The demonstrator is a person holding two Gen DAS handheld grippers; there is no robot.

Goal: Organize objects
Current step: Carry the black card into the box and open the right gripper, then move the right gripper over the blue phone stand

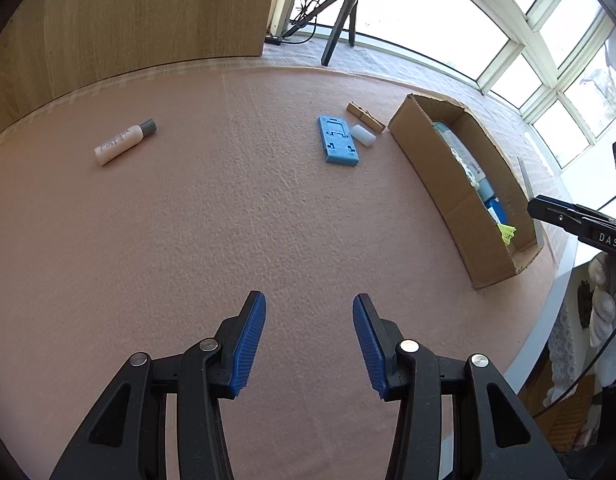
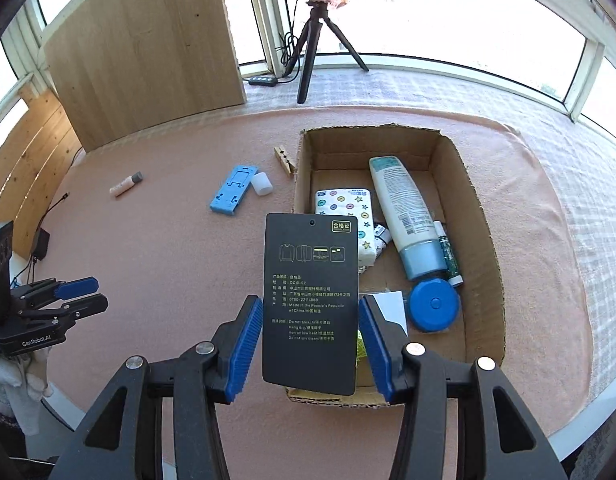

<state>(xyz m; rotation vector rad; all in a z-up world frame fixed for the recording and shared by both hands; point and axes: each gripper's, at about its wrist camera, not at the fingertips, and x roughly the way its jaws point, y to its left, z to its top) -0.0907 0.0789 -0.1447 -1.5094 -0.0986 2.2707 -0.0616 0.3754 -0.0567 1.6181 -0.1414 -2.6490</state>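
The black tag (image 2: 310,304) is covering part of the cardboard box (image 2: 482,248) and a yellow-green item (image 2: 361,346) too hidden to identify

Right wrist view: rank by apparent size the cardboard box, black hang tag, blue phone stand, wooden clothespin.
1. Brown cardboard box
2. Black printed hang tag, though it sits nearest the camera, so it looks inflated
3. Blue plastic phone stand
4. Wooden clothespin

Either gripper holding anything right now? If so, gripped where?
The left gripper is open and empty. The black card tag sits between the right gripper's fingers at its lower long edges, over the cardboard box; actual pad contact can't be confirmed.
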